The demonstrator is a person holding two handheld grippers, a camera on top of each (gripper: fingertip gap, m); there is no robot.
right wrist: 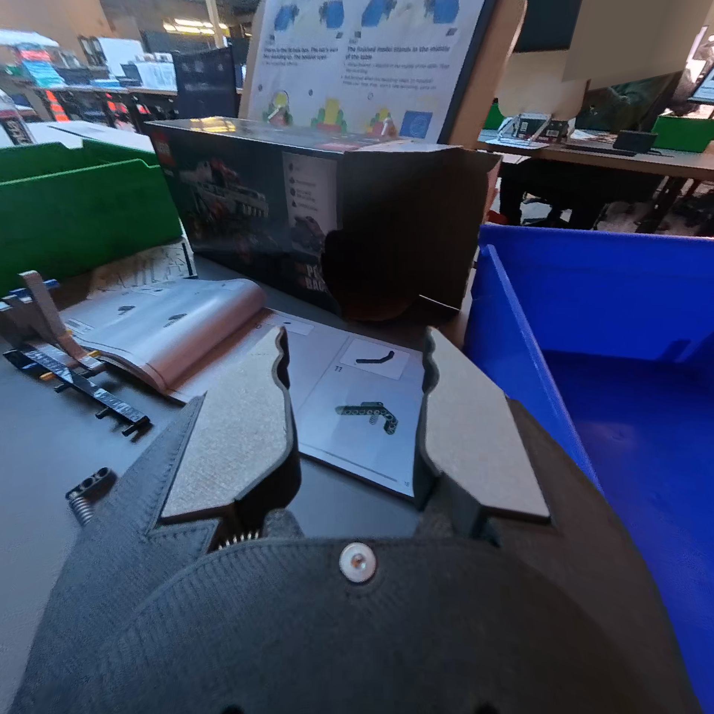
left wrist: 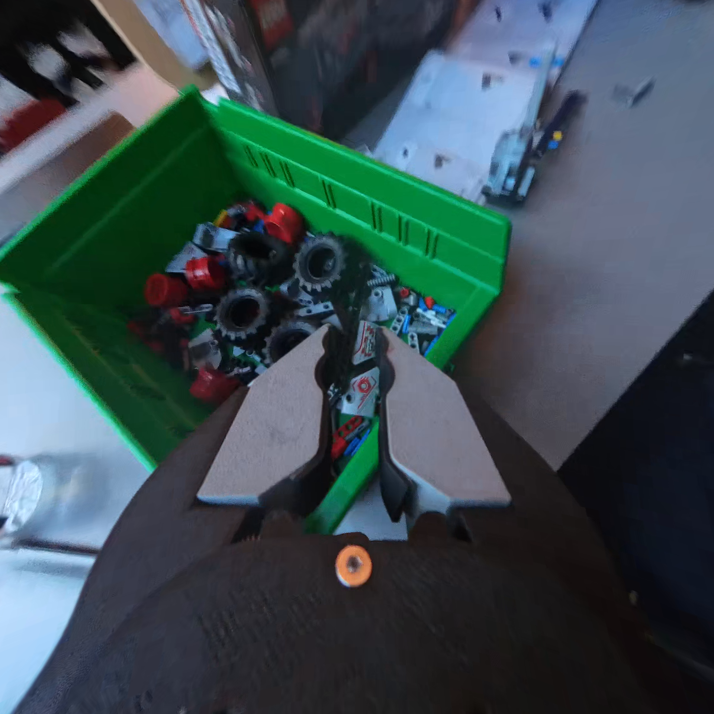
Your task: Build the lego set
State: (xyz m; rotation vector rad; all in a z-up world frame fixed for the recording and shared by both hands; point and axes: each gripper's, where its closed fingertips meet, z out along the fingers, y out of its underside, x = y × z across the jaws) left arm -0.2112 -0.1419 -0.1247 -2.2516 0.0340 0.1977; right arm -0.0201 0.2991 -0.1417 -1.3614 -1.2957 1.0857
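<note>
In the left wrist view my left gripper (left wrist: 353, 332) hangs over a green bin (left wrist: 127, 201) of loose Lego parts: black tyres (left wrist: 318, 262), red hubs (left wrist: 204, 272), grey printed panels. Its jaws are nearly closed on a long black piece (left wrist: 347, 301), blurred, that sticks out past the fingertips. In the right wrist view my right gripper (right wrist: 355, 340) is open and empty, low over the open instruction booklet (right wrist: 347, 425). A partly built black frame (right wrist: 85, 386) lies on the table to its left. A short black beam with a spring (right wrist: 89, 490) lies nearer.
A blue bin (right wrist: 618, 386) stands close on the right of my right gripper. The dark Lego box (right wrist: 309, 216) stands behind the booklet, the green bin (right wrist: 77, 216) at the left. A poster board (right wrist: 367, 58) rises behind the box. Spacing between my two grippers at the tips: around 50 cm.
</note>
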